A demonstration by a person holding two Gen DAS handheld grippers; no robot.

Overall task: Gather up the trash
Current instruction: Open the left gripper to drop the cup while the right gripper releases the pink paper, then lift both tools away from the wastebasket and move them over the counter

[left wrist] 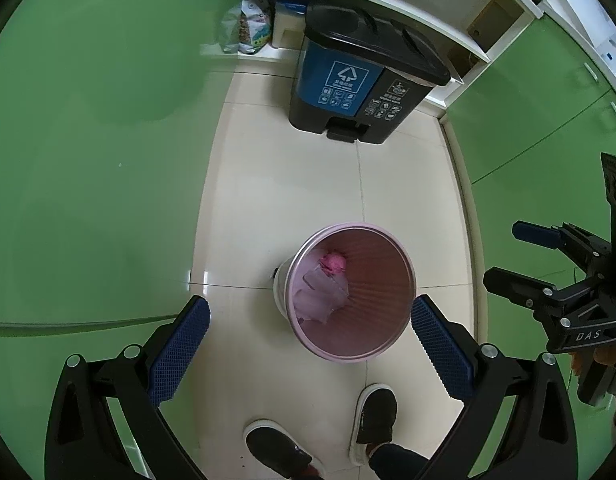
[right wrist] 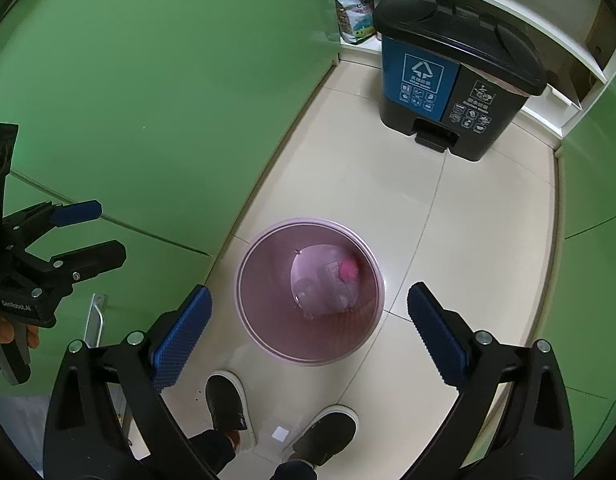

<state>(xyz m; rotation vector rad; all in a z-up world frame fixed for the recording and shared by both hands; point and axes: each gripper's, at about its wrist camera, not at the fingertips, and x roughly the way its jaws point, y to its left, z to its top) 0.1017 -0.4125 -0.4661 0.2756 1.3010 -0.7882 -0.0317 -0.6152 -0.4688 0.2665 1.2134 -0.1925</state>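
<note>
A small pink wastebasket [left wrist: 387, 280] [right wrist: 264, 280] stands on the tiled floor below both grippers. Inside it lie a crumpled pink wad [left wrist: 333, 262] [right wrist: 349, 270] and clear plastic wrapping [left wrist: 321, 294] [right wrist: 315, 284]. My left gripper [left wrist: 311, 302] hangs above the basket, pointing steeply down, open with nothing between its blue pads. My right gripper [right wrist: 308, 290] hangs above it too, wide open and empty. Each gripper shows from the side in the other's view: the right gripper [left wrist: 507, 256] at the right edge, the left gripper [right wrist: 108, 232] at the left edge.
A black two-compartment pedal bin [left wrist: 347, 80] [right wrist: 447, 80], lids down, stands further off before white shelves. A printed bag [left wrist: 246, 24] sits on the low shelf. Green cabinet fronts [left wrist: 88, 160] flank the narrow floor. The person's shoes [left wrist: 375, 412] [right wrist: 226, 400] stand close by. A white scrap [right wrist: 281, 433] lies between them.
</note>
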